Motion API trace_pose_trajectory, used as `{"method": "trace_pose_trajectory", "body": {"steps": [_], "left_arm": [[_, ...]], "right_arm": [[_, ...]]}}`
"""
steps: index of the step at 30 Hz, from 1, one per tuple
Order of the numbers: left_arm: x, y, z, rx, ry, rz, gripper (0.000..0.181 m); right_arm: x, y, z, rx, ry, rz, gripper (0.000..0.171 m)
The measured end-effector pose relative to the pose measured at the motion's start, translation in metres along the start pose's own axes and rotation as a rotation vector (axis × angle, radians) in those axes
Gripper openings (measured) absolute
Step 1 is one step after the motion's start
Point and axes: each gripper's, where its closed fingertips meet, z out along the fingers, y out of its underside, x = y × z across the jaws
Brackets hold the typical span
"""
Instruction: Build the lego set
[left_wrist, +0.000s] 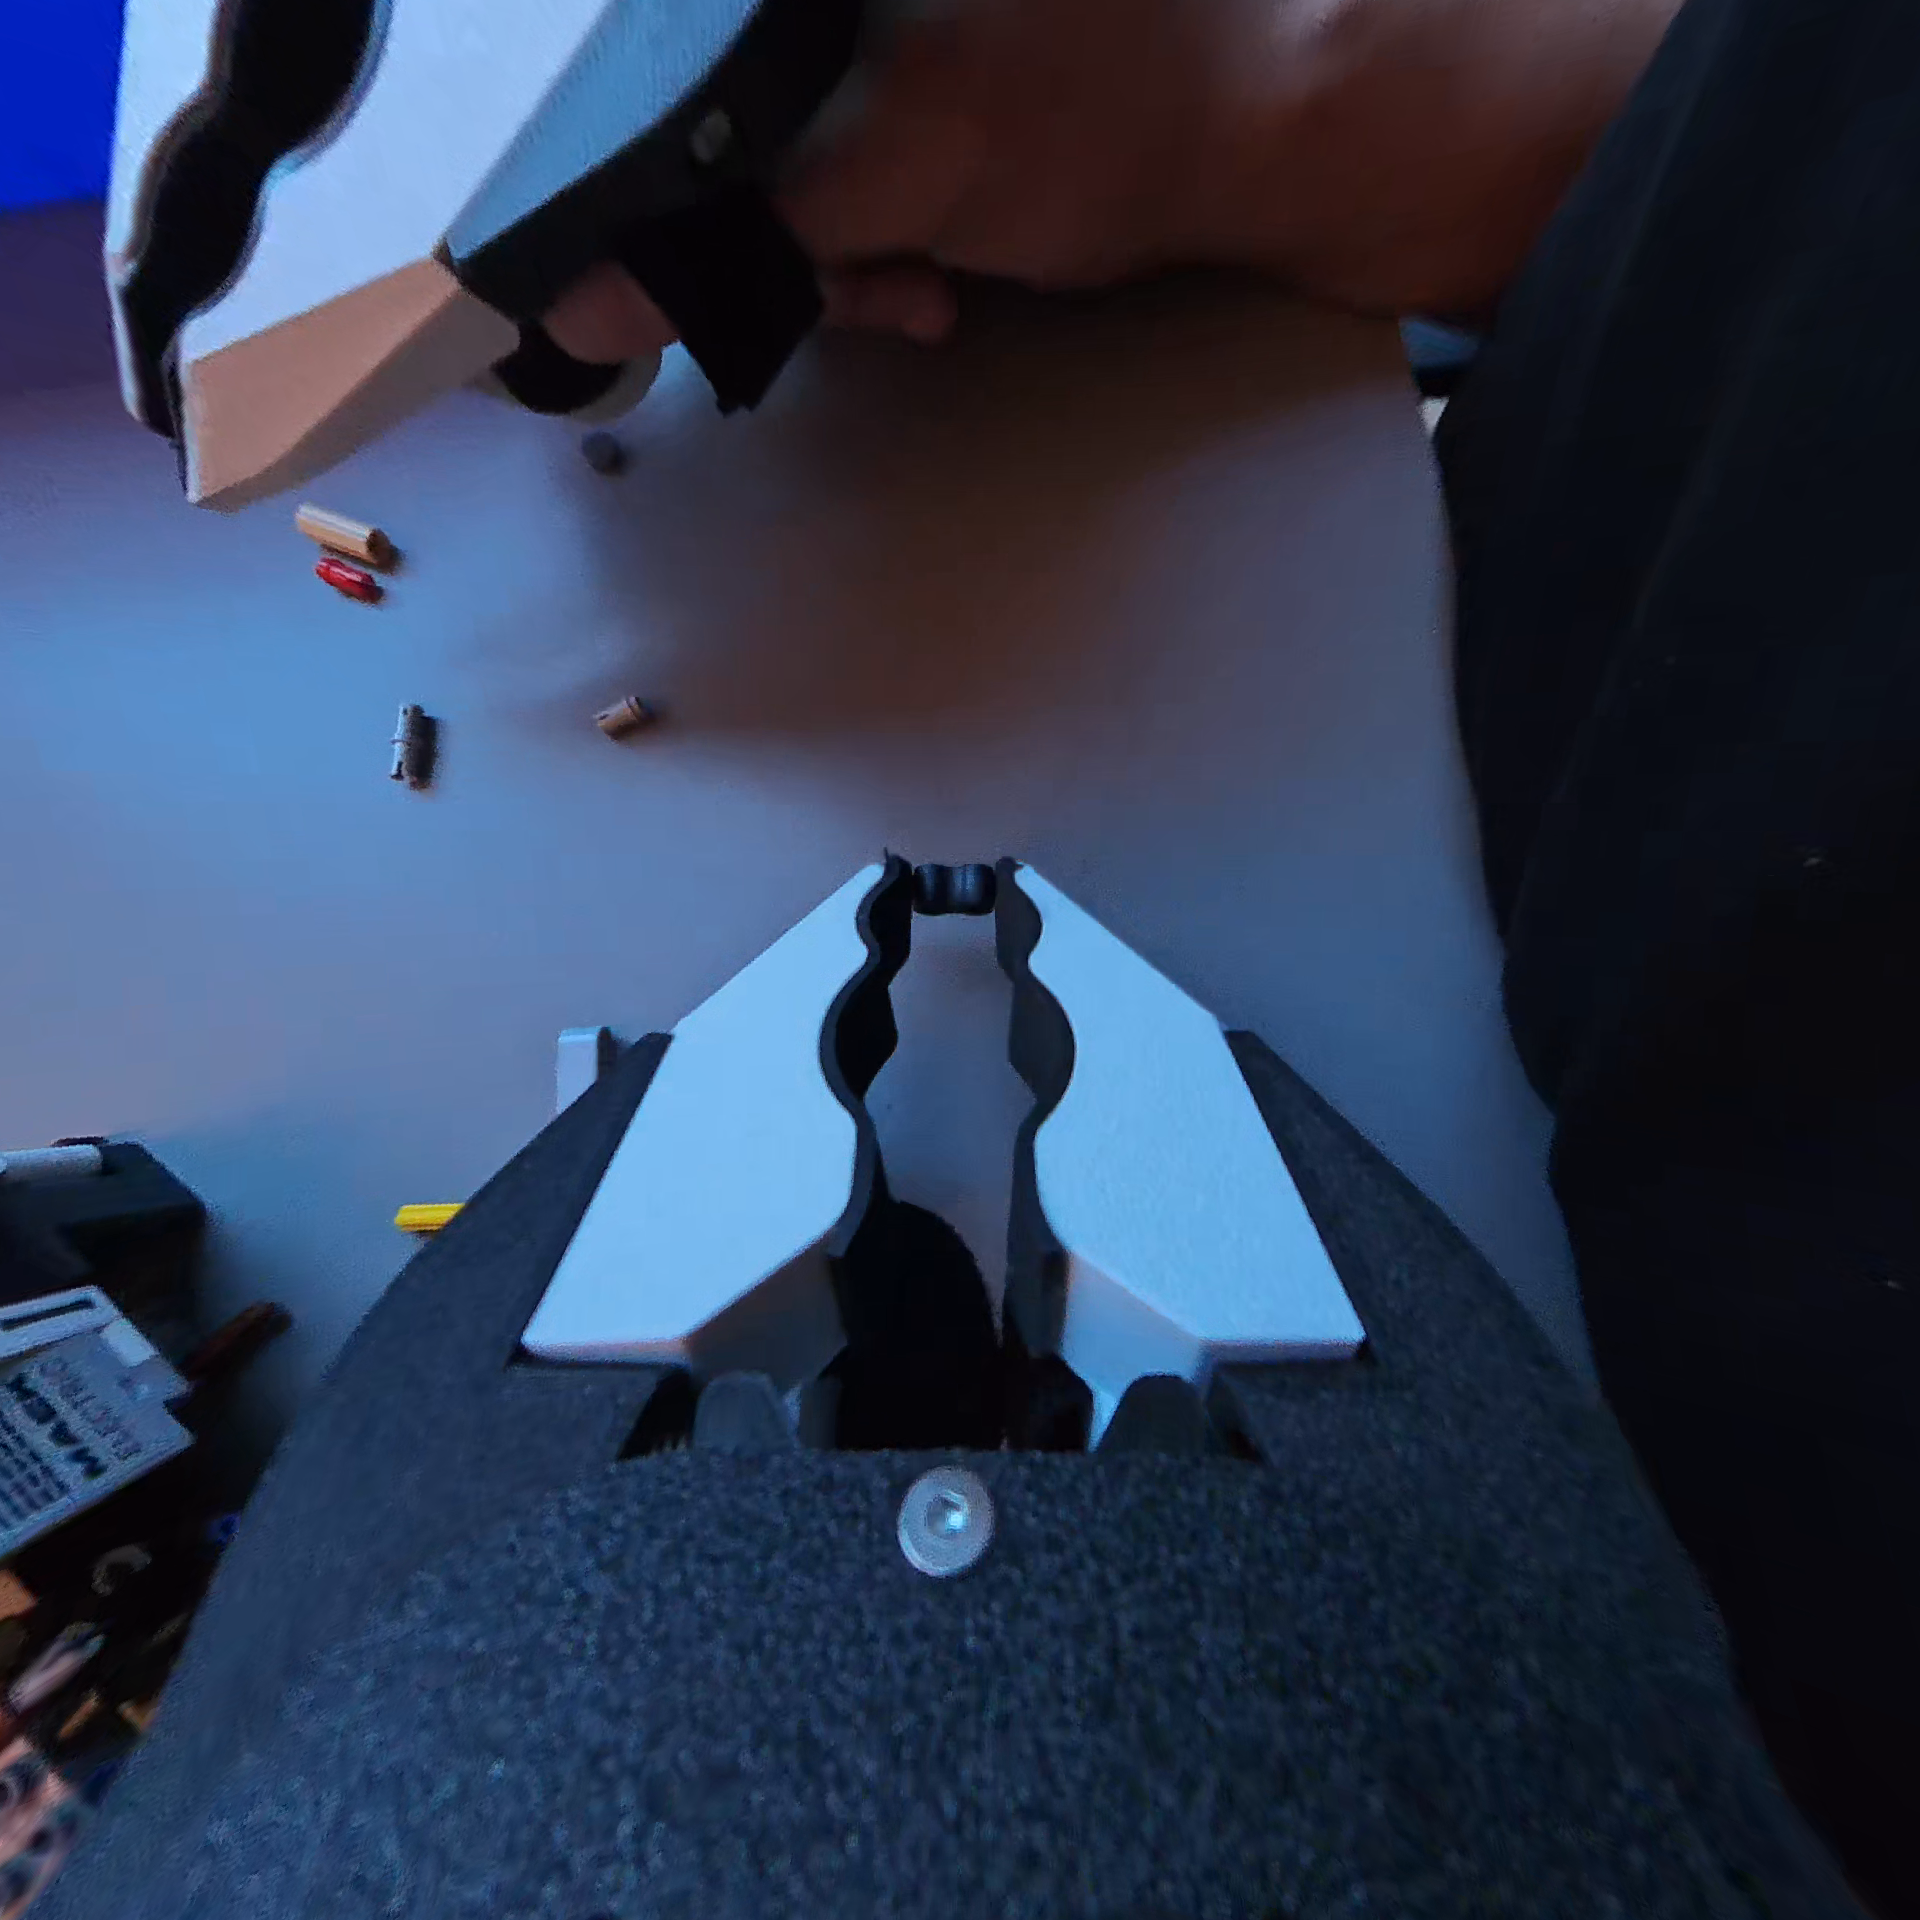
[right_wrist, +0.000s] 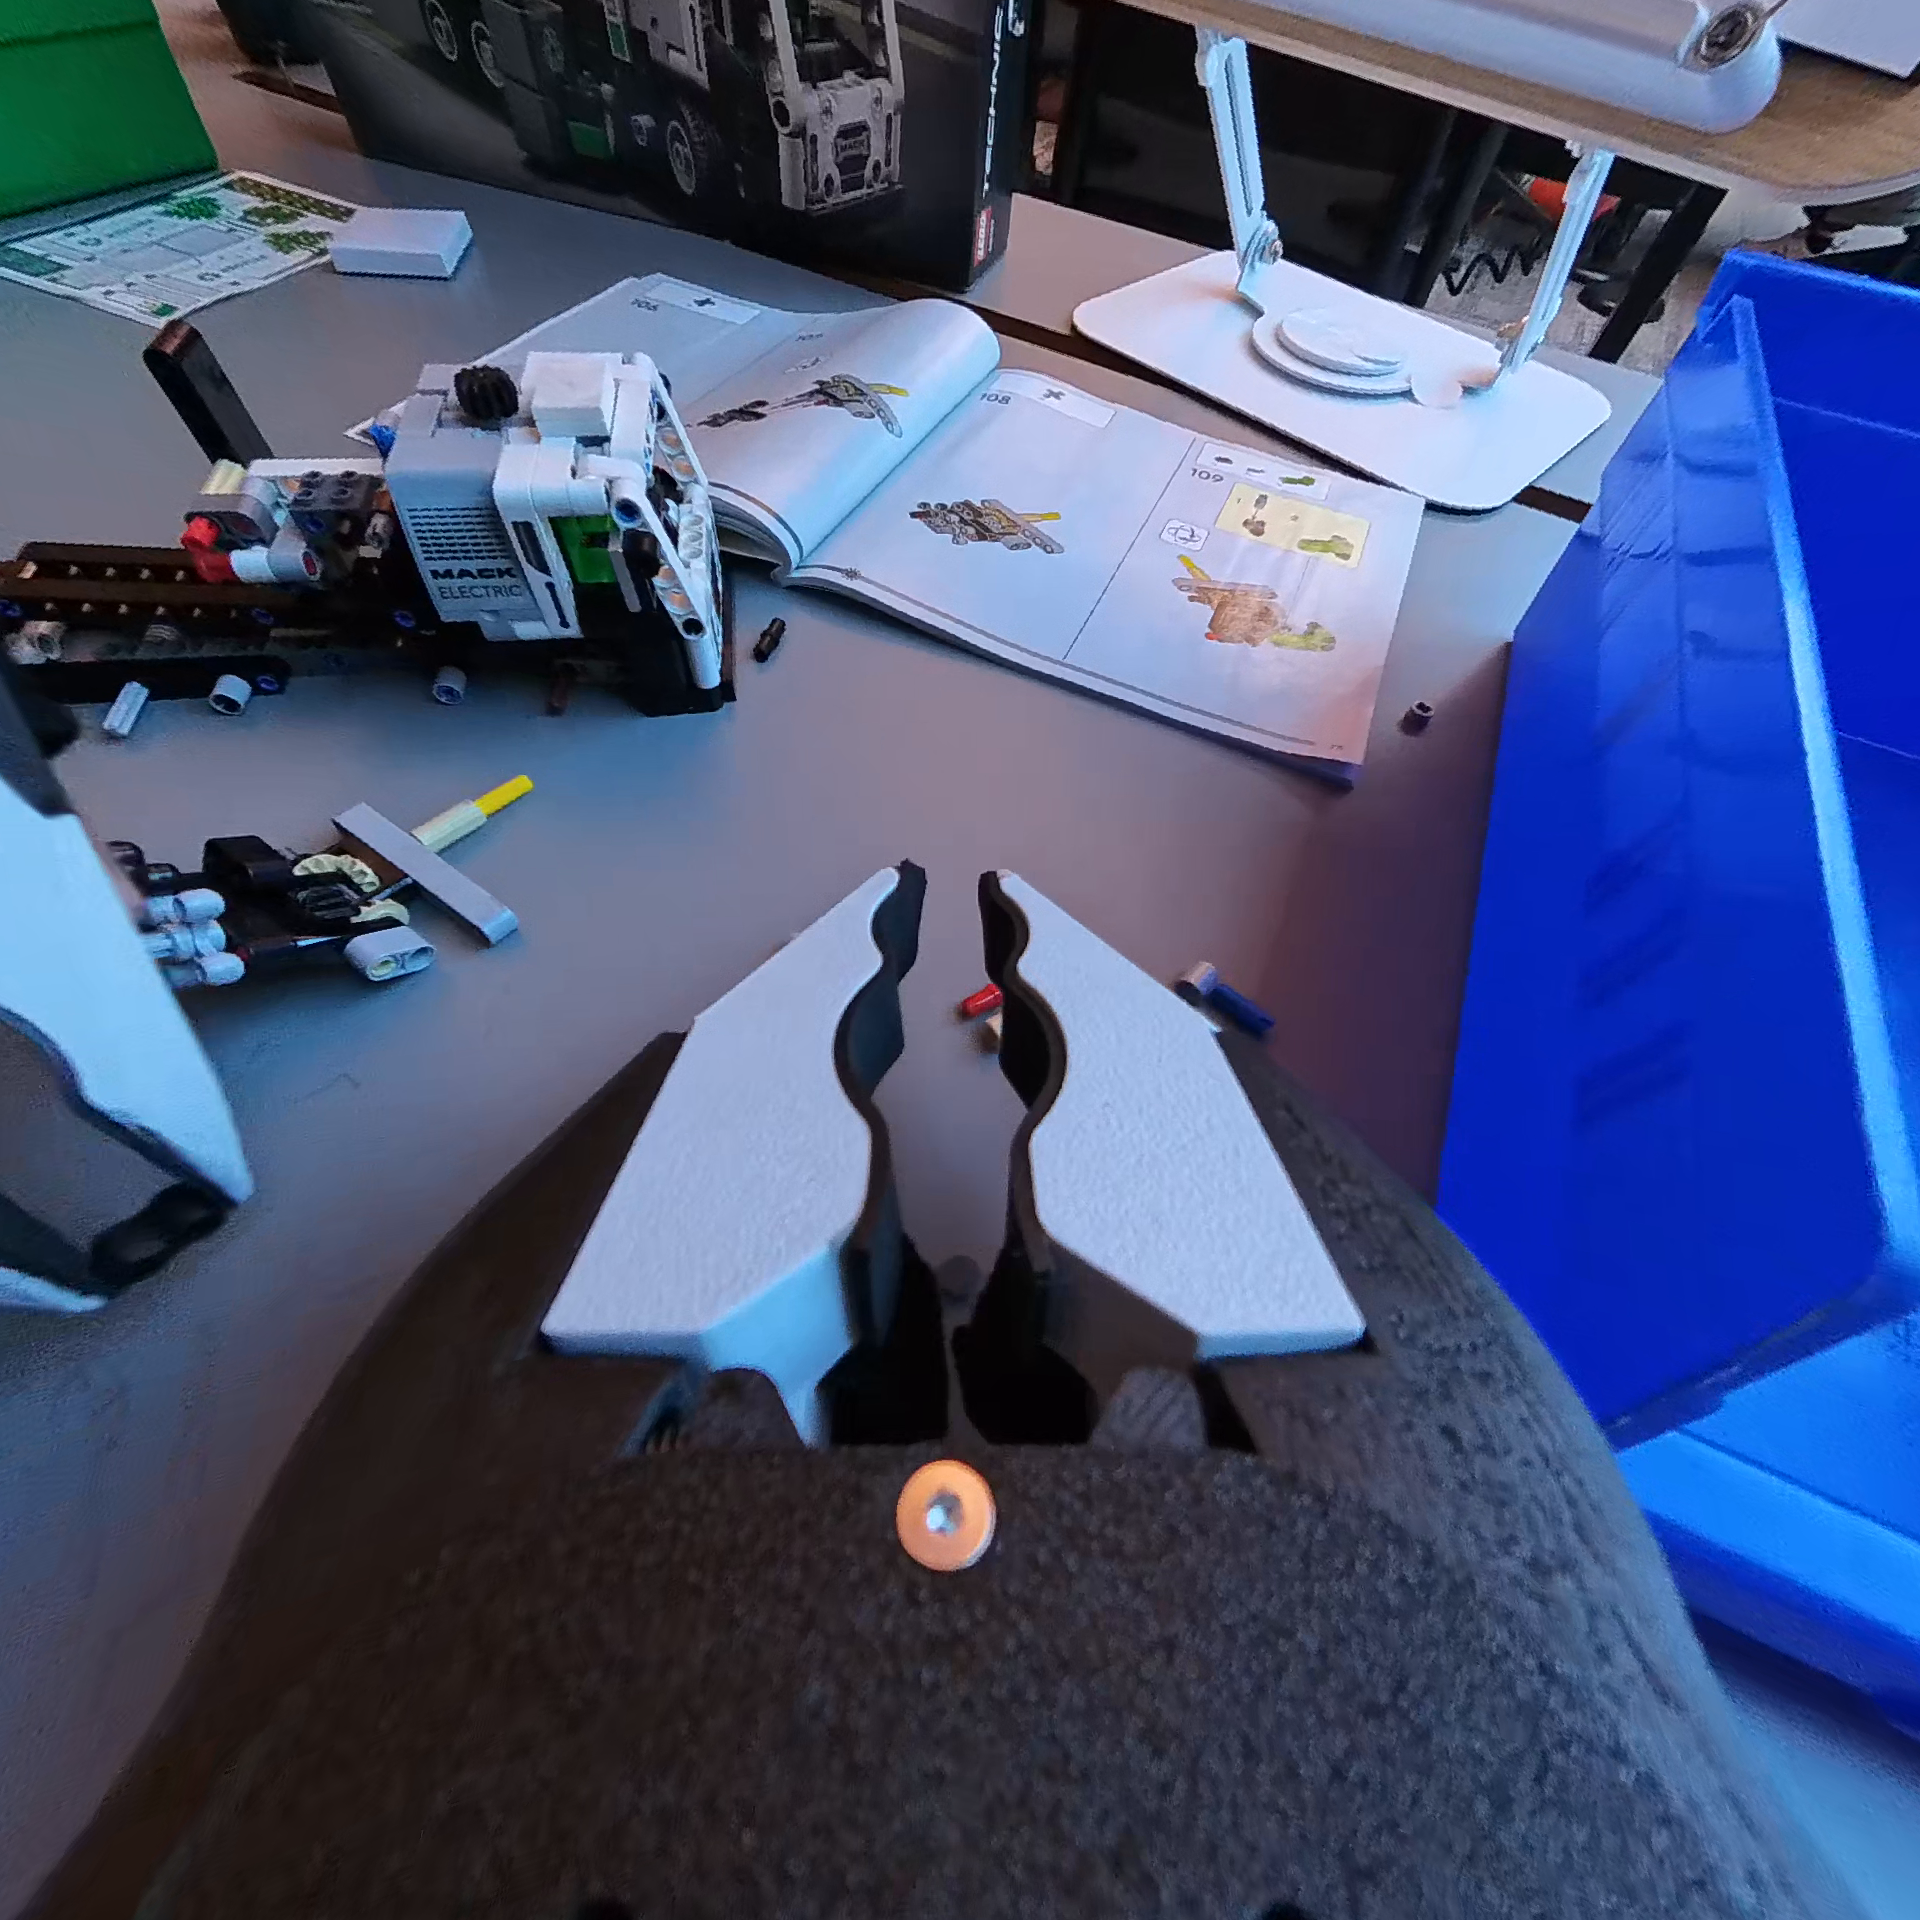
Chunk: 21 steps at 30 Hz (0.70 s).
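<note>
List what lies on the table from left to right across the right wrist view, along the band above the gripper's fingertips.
Small black and grey subassembly → partly built white truck → small black pin → open instruction booklet → small dark piece → blue bin.

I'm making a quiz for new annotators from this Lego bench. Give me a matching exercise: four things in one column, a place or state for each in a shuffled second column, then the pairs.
1. left gripper
2. right gripper
3. instruction booklet
4. blue bin

A. lies open on the table
B. stands at the table's right edge
C. shut on a small black piece
D. empty, fingertips slightly apart

Pairs: 1-C, 2-D, 3-A, 4-B
</note>
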Motion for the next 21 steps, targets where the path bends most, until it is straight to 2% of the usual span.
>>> {"method": "trace_pose_trajectory", "body": {"steps": [1,12,14,17,21], "left_arm": [[-0.002,0.003,0.002,-0.021,-0.011,0.014,0.014],[-0.005,0.014,0.015,-0.106,-0.042,0.12,0.014],[-0.003,0.014,0.015,-0.097,-0.046,0.127,0.014],[-0.004,0.015,0.014,-0.079,-0.059,0.11,0.022],[-0.006,0.012,0.005,-0.032,-0.086,0.065,0.029]], "right_arm": [[0.0,0.0,0.0,0.0,-0.002,0.0,0.011],[0.004,-0.003,-0.003,0.027,0.008,0.031,0.011],[0.017,-0.003,-0.009,0.045,0.067,0.072,0.011],[0.046,0.012,-0.021,-0.021,0.192,0.155,0.014],[0.05,0.03,-0.035,-0.089,0.24,0.198,0.014]]}}
